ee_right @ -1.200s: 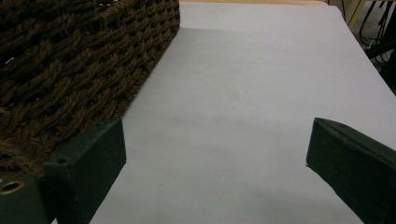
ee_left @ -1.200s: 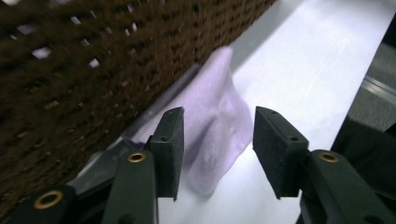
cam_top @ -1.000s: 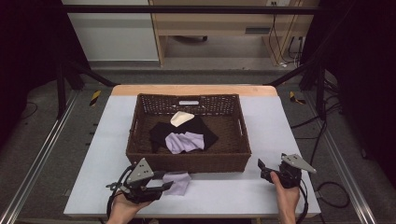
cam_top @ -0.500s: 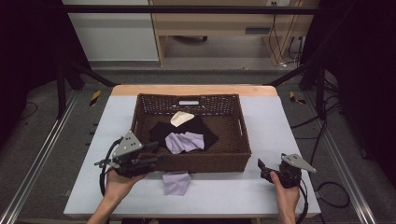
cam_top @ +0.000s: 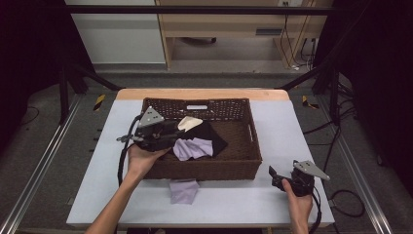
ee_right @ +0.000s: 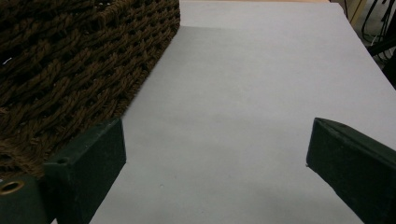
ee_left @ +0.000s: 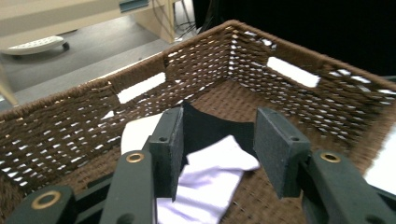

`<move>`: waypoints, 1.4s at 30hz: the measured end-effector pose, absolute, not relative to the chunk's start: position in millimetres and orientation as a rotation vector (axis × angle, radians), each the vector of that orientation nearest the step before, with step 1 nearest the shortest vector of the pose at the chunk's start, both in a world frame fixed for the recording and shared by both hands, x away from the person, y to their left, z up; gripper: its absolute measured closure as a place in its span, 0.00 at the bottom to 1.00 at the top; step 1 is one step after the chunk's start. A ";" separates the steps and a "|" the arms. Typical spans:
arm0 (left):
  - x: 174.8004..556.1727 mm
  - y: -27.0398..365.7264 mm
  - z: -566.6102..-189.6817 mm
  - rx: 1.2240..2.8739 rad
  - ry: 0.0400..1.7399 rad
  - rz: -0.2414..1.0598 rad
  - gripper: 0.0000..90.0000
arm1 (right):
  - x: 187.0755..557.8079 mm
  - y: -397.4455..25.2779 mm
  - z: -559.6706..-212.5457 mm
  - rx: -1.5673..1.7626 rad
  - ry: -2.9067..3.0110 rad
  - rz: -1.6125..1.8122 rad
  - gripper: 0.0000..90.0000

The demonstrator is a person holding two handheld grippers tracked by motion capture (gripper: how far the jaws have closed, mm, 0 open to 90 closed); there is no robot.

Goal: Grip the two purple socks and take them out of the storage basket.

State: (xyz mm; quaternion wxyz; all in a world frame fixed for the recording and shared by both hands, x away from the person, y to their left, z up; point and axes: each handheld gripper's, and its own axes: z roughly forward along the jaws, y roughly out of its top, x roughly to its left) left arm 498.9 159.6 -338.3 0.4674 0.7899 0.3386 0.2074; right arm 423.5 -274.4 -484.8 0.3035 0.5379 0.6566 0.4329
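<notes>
You are working at the desk (cam_top: 122, 195), emptying the brown woven basket (cam_top: 251, 161) of its cloths one by one, so I judge. One lilac cloth (cam_top: 184, 190) already lies on the desk just in front of the basket's near wall. Inside, a second lilac cloth (cam_top: 194, 147) lies crumpled on a black cloth (cam_top: 214, 139), with a cream cloth (cam_top: 189, 123) beyond them near the far wall.

Your left gripper (ee_left: 217, 144) hangs over the basket's left part, aimed down at the lilac cloth inside. To take it well, come straight down on the bunched fold nearest you and let the fingers (ee_left: 280, 149) close on the lilac alone; the black cloth lies directly under it and could easily be pinched along with it. Lift clear of the rim before you carry it out, or the weave may snag the fabric.

Those fingers stand about half apart and hold nothing; in the left gripper view the lilac cloth shows in the gap between them, lower down and not touched.

Your right gripper (cam_top: 278, 177) waits low over the desk just beside the basket's near right corner, its fingers (ee_right: 88, 163) spread wide and empty.
</notes>
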 end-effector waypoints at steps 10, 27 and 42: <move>540.9 147.2 -369.1 2.032 0.928 0.466 0.58 | 423.3 -274.5 -484.8 1.426 1.736 1.152 0.06; 564.1 124.5 -389.3 2.160 0.953 0.432 0.52 | 423.5 -275.1 -484.8 1.431 1.740 1.157 0.06; 562.4 102.8 -410.5 2.441 0.930 0.469 0.45 | 423.1 -275.8 -485.1 1.431 1.734 1.162 0.05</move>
